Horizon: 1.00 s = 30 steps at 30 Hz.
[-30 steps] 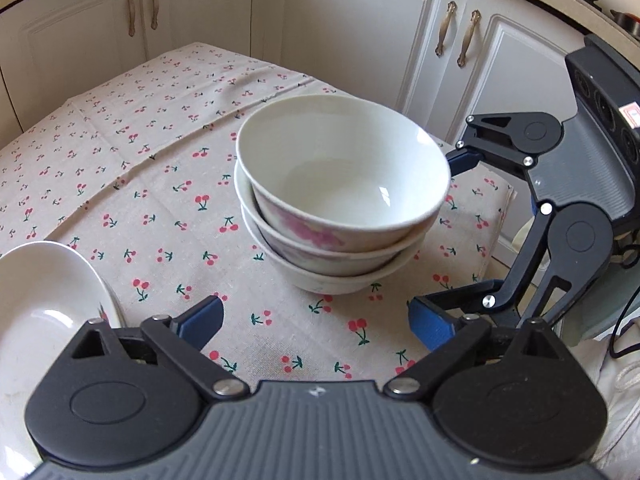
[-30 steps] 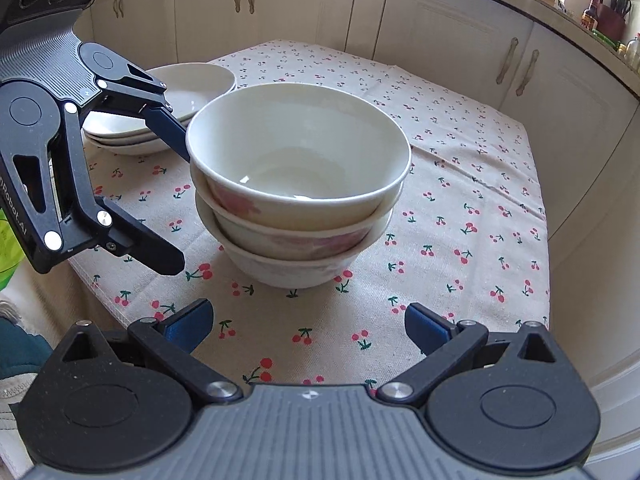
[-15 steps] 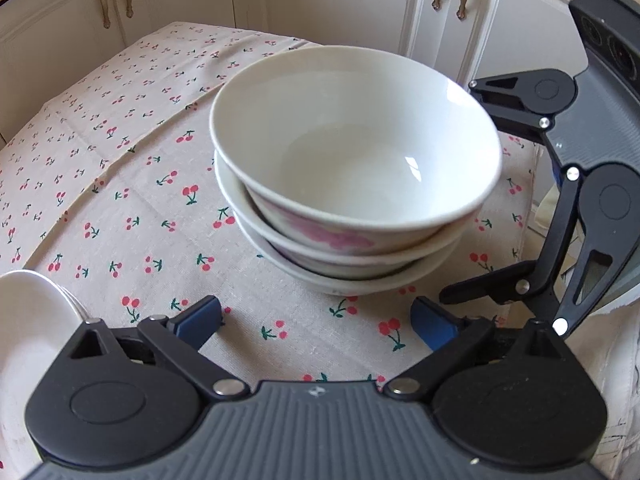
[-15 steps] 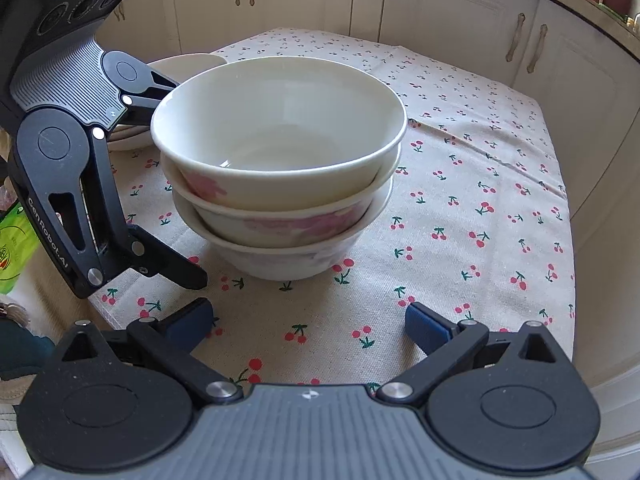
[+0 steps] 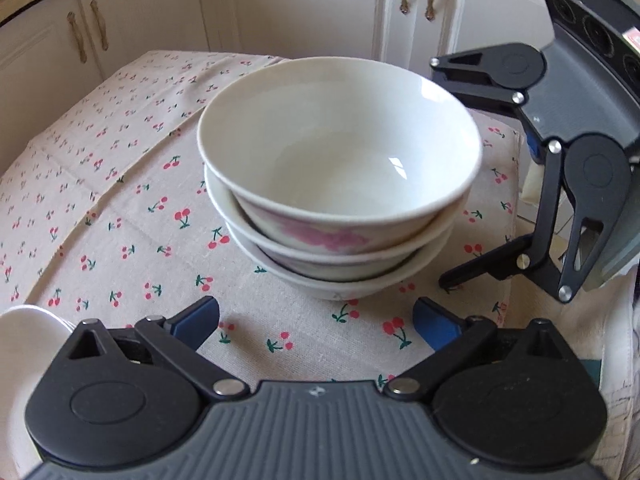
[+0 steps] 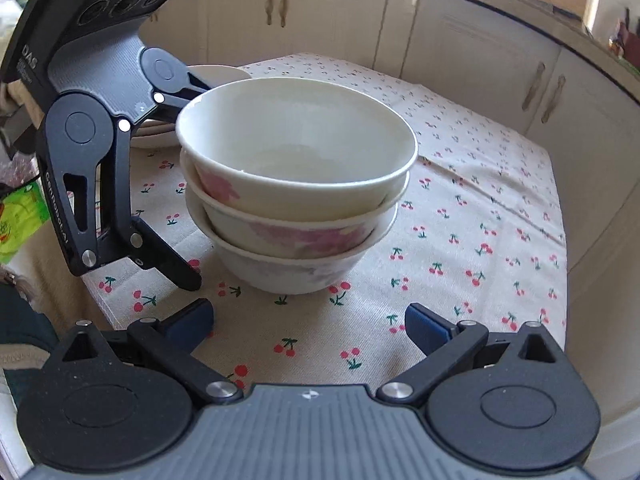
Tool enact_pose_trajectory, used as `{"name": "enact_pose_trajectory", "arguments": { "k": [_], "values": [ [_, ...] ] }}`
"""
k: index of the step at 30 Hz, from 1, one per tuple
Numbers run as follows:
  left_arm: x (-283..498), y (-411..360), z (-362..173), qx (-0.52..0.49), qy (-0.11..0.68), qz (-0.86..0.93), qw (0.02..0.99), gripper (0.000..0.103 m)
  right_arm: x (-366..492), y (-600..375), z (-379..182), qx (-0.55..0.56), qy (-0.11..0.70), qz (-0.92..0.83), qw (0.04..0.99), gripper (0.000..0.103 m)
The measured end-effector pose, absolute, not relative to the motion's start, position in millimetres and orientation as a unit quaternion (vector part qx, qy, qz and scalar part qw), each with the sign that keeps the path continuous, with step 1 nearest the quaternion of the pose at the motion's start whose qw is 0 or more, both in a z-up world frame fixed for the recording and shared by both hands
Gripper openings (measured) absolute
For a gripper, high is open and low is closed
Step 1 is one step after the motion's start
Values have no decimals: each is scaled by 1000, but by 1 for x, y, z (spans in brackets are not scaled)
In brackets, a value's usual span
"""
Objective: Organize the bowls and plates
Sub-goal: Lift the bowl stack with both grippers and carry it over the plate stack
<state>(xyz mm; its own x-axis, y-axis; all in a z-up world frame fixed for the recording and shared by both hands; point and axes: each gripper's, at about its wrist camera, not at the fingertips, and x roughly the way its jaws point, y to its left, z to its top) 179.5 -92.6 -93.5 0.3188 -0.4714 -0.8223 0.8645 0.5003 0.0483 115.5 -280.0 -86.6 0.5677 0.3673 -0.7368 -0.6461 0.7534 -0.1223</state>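
The three bowls [image 5: 340, 184] sat nested on the cherry cloth [image 5: 120, 200], so I judged stacking done. Plates [image 6: 216, 74] lay stacked behind them. My left gripper [image 5: 316, 320] and right gripper [image 6: 308, 320] flanked the bowls, jaws released, nothing held.

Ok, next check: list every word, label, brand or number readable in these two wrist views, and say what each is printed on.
"DAS": on the grey body of the left gripper, top left of the right wrist view; smaller print beneath it is unreadable.
"CenRobot.AI", roughly; letters small: along that gripper's black finger link.
Green packet: printing too cut off to read.
Red-and-white sticker on the right gripper: too blurred.
Stacked bowls: pink flowers only, no text.
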Motion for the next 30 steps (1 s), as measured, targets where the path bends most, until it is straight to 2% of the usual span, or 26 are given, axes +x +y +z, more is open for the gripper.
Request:
{"name": "enact_pose_trajectory", "arguments": {
  "k": [15, 20, 30],
  "values": [
    [196, -90, -79, 253, 357, -506, 743, 100, 140, -282, -64, -222, 336, 398, 824, 102],
    [198, -92, -79, 254, 350, -518, 738, 94, 151, -284, -60, -210, 341, 404, 822, 99],
    [197, -90, -74, 261, 338, -536, 728, 91, 156, -281, -60, -215, 356, 423, 805, 93]
  ]
}}
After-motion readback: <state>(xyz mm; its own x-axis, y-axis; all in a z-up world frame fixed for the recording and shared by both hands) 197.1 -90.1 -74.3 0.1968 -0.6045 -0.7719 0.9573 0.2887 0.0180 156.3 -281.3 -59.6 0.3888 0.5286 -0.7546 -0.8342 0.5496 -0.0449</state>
